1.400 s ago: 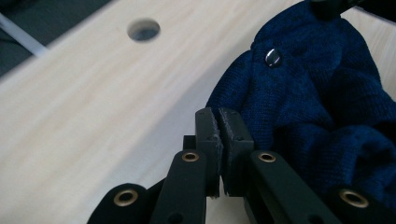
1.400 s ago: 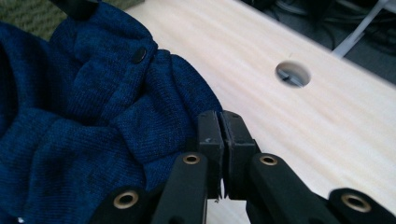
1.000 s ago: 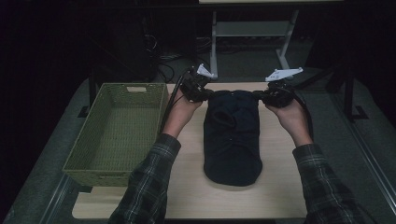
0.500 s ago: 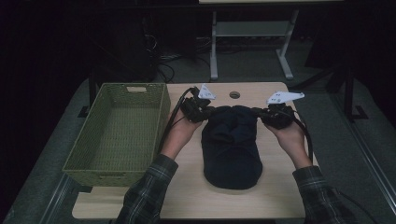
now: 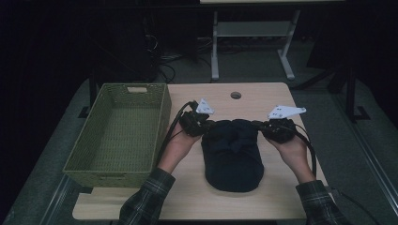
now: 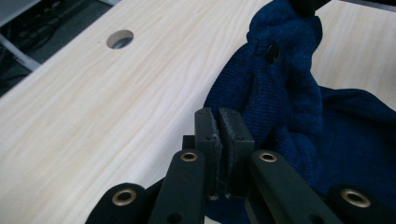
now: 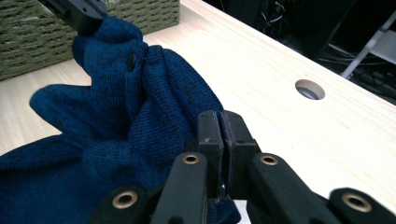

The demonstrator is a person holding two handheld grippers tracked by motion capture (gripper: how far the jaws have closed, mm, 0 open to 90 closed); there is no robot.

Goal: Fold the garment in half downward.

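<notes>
Gripping navy sweater [image 5: 233, 154], both tongs

Lay folded at the frame's centre on the pale wooden table [image 5: 263, 197] — a dark blue knitted garment [image 5: 233, 157]. Gripped at its upper corners by the left gripper [image 5: 202, 127] and right gripper [image 5: 262, 128], jaws closed on the cloth. Stood left of them — a green woven basket [image 5: 117, 136], well apart from the garment.

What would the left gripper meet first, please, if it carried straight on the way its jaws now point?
Probably the right gripper, pinching the opposite edge of the dark blue knitted garment that the left gripper also clamps; depth is uncertain.
</notes>
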